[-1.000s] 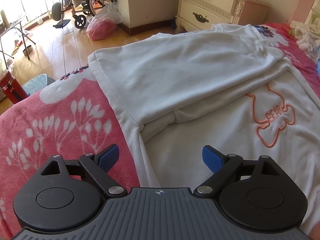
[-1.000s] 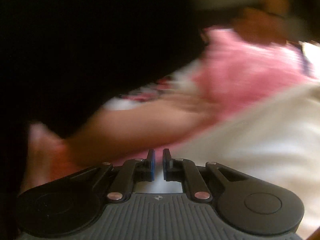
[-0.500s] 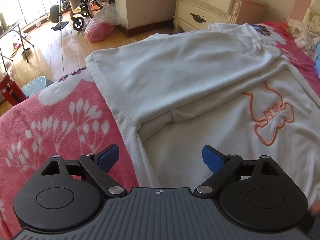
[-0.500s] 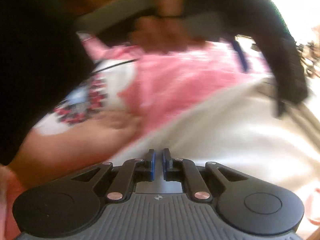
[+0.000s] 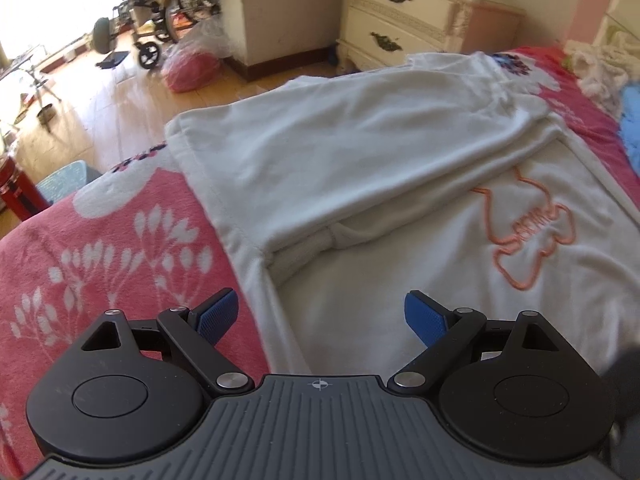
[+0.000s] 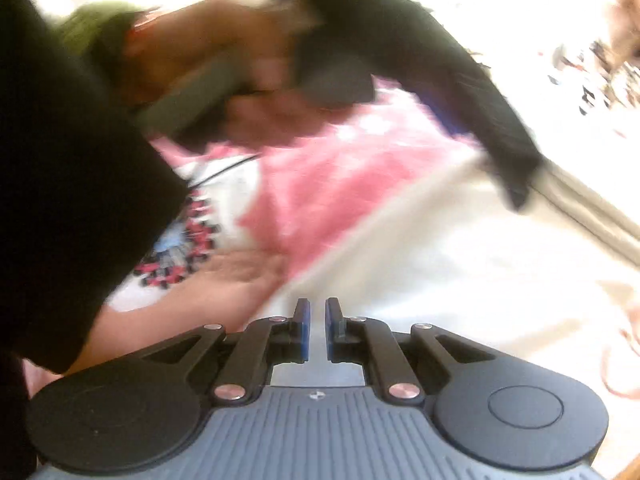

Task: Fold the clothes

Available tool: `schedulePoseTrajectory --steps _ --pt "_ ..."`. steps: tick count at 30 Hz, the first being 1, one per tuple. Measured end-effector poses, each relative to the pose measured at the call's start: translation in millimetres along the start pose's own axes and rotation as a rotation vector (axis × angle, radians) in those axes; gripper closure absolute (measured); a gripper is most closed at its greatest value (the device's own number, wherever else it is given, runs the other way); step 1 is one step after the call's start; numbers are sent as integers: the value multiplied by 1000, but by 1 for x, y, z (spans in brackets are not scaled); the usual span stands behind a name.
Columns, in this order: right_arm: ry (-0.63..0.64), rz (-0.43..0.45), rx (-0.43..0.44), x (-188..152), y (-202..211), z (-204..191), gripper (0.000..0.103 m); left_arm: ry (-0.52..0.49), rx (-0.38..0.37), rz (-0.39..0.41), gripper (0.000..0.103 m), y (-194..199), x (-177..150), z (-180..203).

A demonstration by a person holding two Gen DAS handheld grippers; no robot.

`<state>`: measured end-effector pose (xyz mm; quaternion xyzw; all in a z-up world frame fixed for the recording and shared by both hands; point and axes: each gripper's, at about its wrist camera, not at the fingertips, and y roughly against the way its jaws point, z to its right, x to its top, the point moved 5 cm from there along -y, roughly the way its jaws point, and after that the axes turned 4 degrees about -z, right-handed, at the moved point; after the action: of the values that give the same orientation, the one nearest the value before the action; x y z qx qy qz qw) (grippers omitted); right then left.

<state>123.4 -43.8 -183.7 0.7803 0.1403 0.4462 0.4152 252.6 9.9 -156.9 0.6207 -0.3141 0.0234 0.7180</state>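
A white sweatshirt with an orange bear outline lies spread on the pink flowered blanket, one sleeve folded across its chest. My left gripper hovers open over the sweatshirt's near edge, with nothing between its blue pads. In the blurred right wrist view, my right gripper is shut and empty, just above the edge of the white sweatshirt where it meets the blanket. A bare forearm lies close to its left.
A cream nightstand stands beyond the bed, with a wheelchair and a red bag on the wooden floor. White and blue clothes are piled at the far right. A black sleeve fills the right view's left side.
The right wrist view has swung and rolled, from dark sleeve and pink blanket to more of the white sweatshirt. The left view has hardly shifted.
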Motion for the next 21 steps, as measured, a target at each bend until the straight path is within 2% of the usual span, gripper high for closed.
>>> schedulePoseTrajectory --steps 2,5,7,9,12,14,16,19,20,21 --pt "28 -84 53 -19 -4 -6 94 -27 -22 -6 12 1 -4 8" --pt "93 -178 226 -50 0 -38 94 -66 -57 -16 12 1 -9 21" --pt "107 -204 287 -61 8 -52 94 -95 -81 -18 12 2 -11 29" --pt "87 -194 272 -58 25 -41 94 -121 -99 -14 12 4 -13 37" --pt "-58 -120 154 -51 47 2 94 -144 -125 -19 11 3 -16 49" --pt "-113 -111 121 -58 56 18 94 -156 -138 -36 11 0 -19 56" --pt "-70 -168 170 -71 61 14 94 -169 -144 -49 11 -4 -22 63" --pt "12 -247 318 -86 57 -22 95 -182 -147 -58 11 -6 -26 70" --pt "13 -252 324 -85 58 -23 95 -186 -146 -60 11 -7 -27 72" --pt "1 -230 290 -80 62 -14 95 -186 -144 -60 11 -7 -27 72"
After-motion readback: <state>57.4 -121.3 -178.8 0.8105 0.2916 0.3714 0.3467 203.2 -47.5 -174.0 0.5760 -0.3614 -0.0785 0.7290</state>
